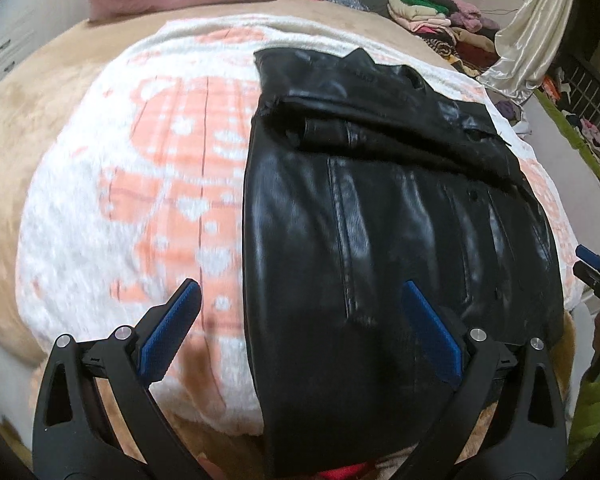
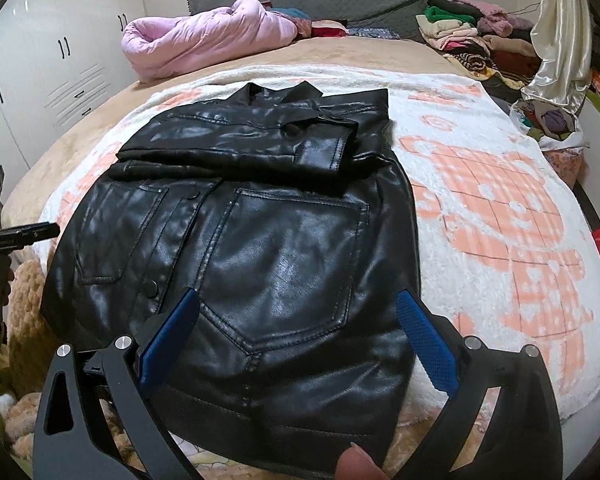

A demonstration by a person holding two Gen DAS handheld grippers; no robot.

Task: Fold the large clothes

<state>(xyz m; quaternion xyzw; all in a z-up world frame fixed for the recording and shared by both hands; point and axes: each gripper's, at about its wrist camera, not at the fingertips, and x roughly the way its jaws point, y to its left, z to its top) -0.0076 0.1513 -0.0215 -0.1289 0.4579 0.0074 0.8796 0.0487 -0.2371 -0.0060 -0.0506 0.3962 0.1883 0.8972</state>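
Grippers, two, left (image 1: 300,292) and right (image 2: 298,302), gape above one jacket (image 2: 260,240).

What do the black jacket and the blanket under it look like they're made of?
The black jacket looks like leather or a faux version: smooth, glossy, with bright highlights, stiff creases and stitched pocket seams. The blanket looks like plush fleece: matte, fuzzy pile, white with a peach print.
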